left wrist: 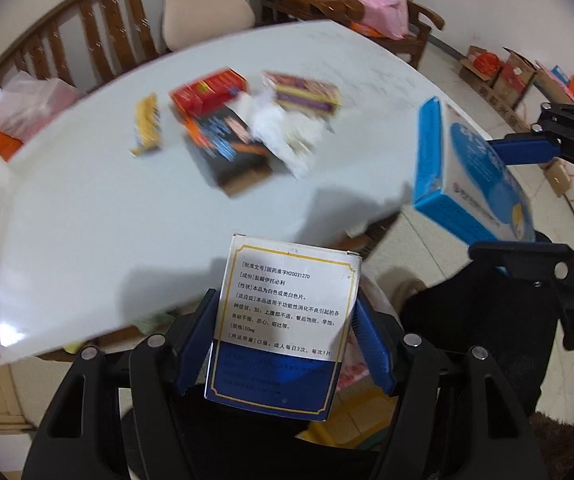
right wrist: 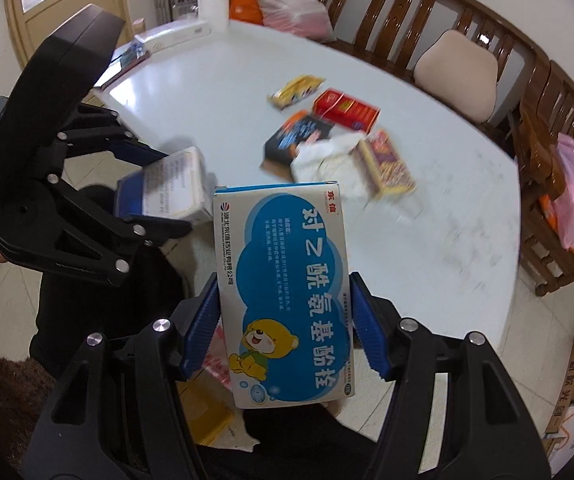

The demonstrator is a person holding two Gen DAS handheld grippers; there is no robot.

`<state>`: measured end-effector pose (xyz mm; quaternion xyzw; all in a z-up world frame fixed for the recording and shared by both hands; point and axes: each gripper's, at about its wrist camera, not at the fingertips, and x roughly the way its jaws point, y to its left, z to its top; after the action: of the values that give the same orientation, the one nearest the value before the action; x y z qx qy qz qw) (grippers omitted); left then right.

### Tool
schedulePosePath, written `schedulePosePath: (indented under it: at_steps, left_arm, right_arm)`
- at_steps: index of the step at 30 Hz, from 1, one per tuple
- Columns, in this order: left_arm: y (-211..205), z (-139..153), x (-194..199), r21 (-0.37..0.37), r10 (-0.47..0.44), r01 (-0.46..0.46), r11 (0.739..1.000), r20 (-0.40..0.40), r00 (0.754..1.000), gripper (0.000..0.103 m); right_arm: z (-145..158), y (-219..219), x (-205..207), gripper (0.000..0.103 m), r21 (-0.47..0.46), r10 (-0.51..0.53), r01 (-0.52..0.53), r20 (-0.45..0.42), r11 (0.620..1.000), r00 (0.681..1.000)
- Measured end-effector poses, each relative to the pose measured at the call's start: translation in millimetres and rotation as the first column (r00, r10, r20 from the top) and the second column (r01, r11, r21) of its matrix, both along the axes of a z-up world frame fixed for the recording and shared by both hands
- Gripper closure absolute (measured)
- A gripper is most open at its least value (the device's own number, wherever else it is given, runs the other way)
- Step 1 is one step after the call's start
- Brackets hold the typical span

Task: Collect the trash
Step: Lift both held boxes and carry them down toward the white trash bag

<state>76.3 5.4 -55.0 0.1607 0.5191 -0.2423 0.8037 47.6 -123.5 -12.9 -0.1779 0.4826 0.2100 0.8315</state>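
While litter waits on the white surface (left wrist: 87, 208), left claw (left wrist: 287, 344) clamps a white-and-navy box (left wrist: 283, 320); right claw (right wrist: 283, 328) clamps a blue bear box (right wrist: 287, 296).

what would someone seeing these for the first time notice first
Both grippers are full: the left gripper clamps a white and dark blue medicine box with a gold border, and the right gripper clamps a blue and white medicine box with a yellow cartoon bear. Beyond them, on the white table, sits a blurred cluster of colourful boxes, a yellow wrapper and crumpled white paper.
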Motion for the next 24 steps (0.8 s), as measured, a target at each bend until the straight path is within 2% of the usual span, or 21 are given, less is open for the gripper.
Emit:
schedulePosePath:
  at_steps: [6, 9, 14, 18, 21, 24]
  left_arm:
    - [-6, -31, -16, -0.013, -0.01, 0.01, 1.0, -0.041, 0.999, 0.039]
    - [-10, -48, -24, -0.002, -0.011, 0.011, 1.0, -0.008, 1.0, 0.039]
    - [-12, -73, -32, -0.008, -0.004, 0.004, 1.0, -0.028, 1.0, 0.039]
    - [-12, -97, -33, -0.018, -0.002, 0.001, 1.0, -0.074, 0.997, 0.039]
    - [-13, -112, -33, 0.001, 0.009, -0.009, 1.0, -0.084, 0.996, 0.039]
    - [-11, -132, -32, -0.006, 0.022, -0.023, 1.0, -0.135, 0.991, 0.039]
  right_arm:
    - [-35, 0, -23, 0.042, -0.014, -0.012, 0.011, -0.028, 1.0, 1.0]
    - [-54, 2, -31, 0.042, -0.016, -0.018, 0.017, -0.047, 1.0, 0.999]
    - [-86, 3, -42, 0.042, -0.017, -0.029, 0.027, -0.078, 0.999, 0.997]
    - [-108, 1, -46, 0.042, -0.013, -0.042, 0.041, -0.102, 0.999, 0.994]
    - [-123, 1, -45, 0.042, -0.012, -0.053, 0.052, -0.122, 0.999, 0.991]
    - [-137, 0, -44, 0.042, -0.009, -0.061, 0.06, -0.142, 0.998, 0.988]
